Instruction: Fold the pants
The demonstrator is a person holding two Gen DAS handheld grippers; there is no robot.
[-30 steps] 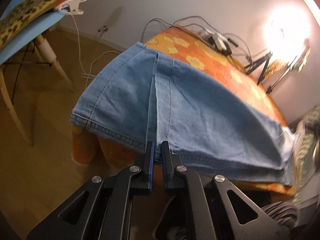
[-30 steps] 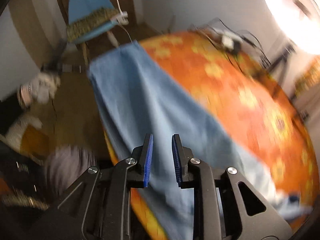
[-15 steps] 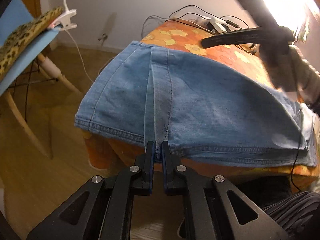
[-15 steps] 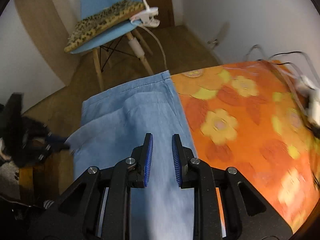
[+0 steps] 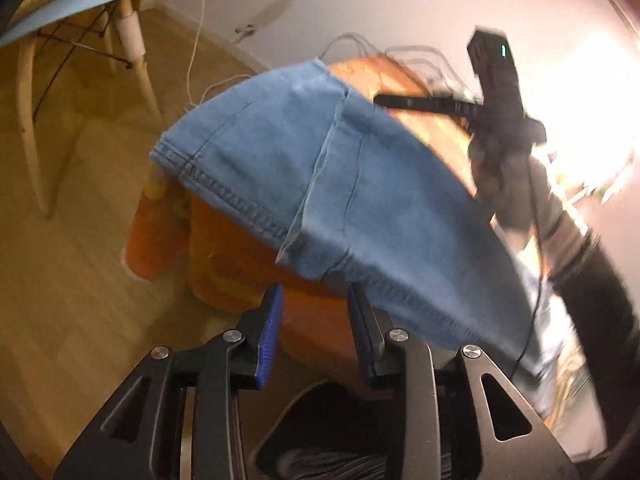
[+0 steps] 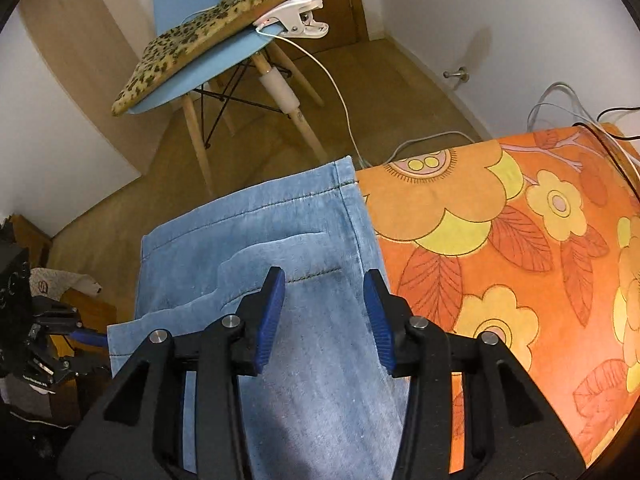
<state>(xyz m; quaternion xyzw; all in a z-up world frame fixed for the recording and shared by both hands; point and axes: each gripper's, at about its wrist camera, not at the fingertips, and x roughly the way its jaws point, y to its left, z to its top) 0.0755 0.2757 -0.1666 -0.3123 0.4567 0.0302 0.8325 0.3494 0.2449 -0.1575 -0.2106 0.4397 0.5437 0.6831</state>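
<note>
Across the orange flowered surface (image 6: 520, 240), the pants (image 6: 304, 264) are lying doubled along one side, their hems hanging over the near edge (image 5: 248, 208), presumably so the next fold can be taken from that end. Left claw (image 5: 314, 320) is spreading apart just below the hem, nothing between its blue pads. Right claw (image 6: 324, 312) is likewise spreading, hovering over the denim near its stitched edge without pinching it, apparently lining up a fresh grasp. Its body, gripped by a hand (image 5: 500, 168), is appearing blurred in the left view. Beyond, a blue chair (image 6: 208, 60) is carrying a leopard-print cushion (image 6: 200, 36). No containers are showing.
</note>
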